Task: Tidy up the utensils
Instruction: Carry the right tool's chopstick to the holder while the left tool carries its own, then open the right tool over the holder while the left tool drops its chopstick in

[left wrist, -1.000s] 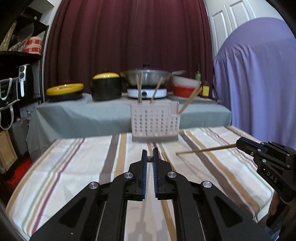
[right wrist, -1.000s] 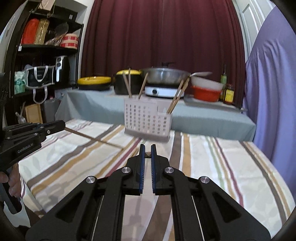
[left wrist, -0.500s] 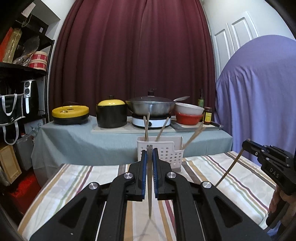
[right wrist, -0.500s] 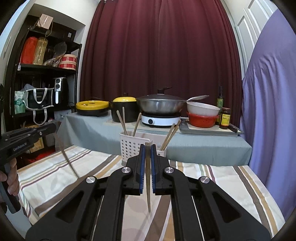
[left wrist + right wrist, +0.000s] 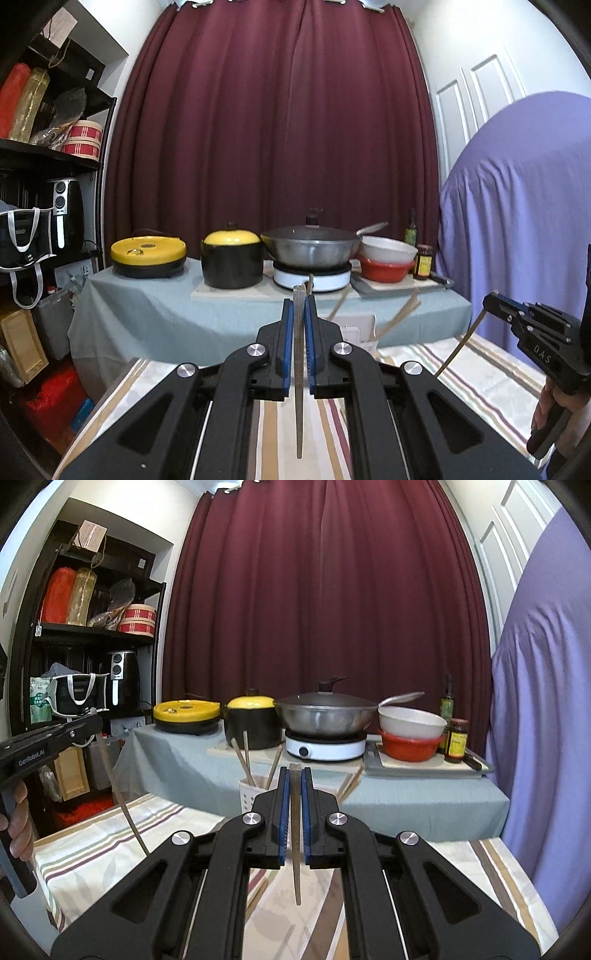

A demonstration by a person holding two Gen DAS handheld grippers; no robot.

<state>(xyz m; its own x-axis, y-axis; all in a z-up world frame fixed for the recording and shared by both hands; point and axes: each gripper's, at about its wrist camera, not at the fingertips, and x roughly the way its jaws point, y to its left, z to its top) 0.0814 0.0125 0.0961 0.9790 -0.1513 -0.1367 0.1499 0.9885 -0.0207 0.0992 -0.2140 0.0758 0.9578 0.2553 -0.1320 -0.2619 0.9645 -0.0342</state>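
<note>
Chopstick (image 5: 298,387) pinched upright in left tool (image 5: 299,317); second chopstick (image 5: 294,842) likewise clamped in right tool (image 5: 294,786), both above striped tabletop (image 5: 480,878), near white basket (image 5: 251,794).

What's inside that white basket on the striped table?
Wooden chopsticks stand leaning in the white basket. Its lower part and bottom are hidden behind the right gripper, so anything else inside cannot be seen.

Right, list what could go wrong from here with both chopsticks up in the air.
1. Each chopstick is pinched near its top end, with most of its length hanging below the jaws, so it could swing or slip on the way over.
2. The white basket already holds several leaning chopsticks; an incoming tip may catch on them.
3. Both grippers head for one small basket and could collide.
</note>
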